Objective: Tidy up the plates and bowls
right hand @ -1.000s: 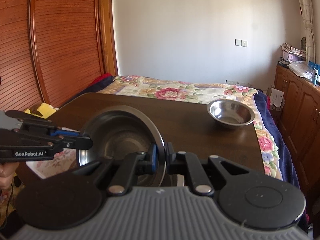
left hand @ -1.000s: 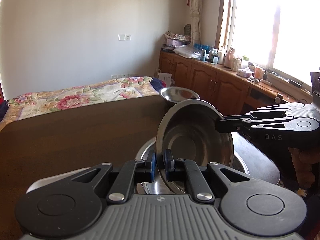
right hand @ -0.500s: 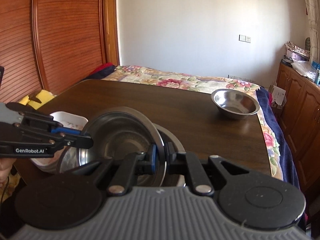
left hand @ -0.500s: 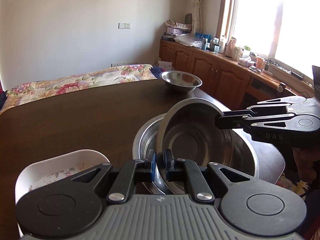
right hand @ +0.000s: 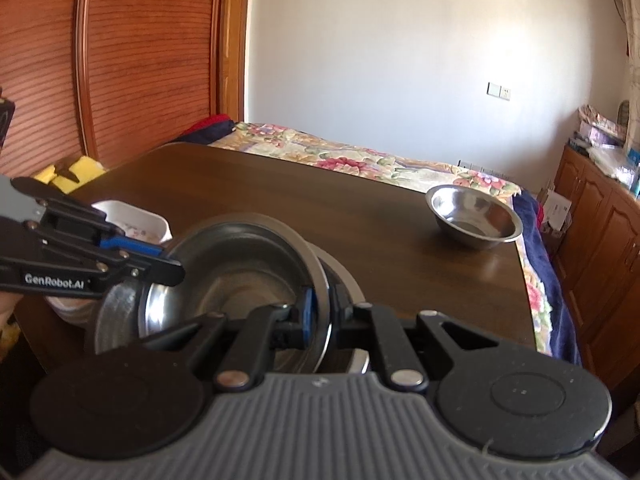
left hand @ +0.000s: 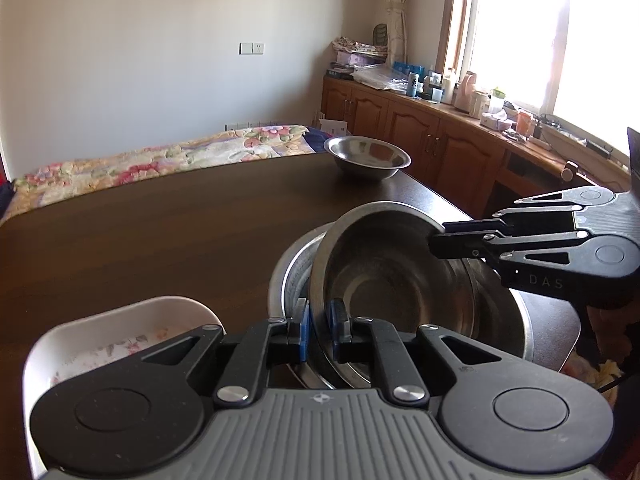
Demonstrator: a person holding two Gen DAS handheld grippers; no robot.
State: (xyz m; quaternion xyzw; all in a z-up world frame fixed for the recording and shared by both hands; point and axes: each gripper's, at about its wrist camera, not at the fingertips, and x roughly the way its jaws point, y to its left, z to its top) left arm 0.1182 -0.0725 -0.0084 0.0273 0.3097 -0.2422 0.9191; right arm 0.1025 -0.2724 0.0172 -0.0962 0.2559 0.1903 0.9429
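The steel bowl (left hand: 384, 276) is tilted, partly nested in the larger steel basin (left hand: 516, 320) at the near edge of the table (left hand: 160, 232). The left gripper (left hand: 318, 330) and right gripper (right hand: 318, 316) each clamp opposite rim sections. Step in hand: nesting. Next move likely calls for levelling, lowering, then releasing both. A second small bowl (left hand: 367, 157) waits well apart.

The round steel bowls (left hand: 384, 280) look shiny brushed metal, the dark wooden desk (left hand: 160, 232) is smooth and semi-glossy, the white rectangular dish (left hand: 120, 344) matt.
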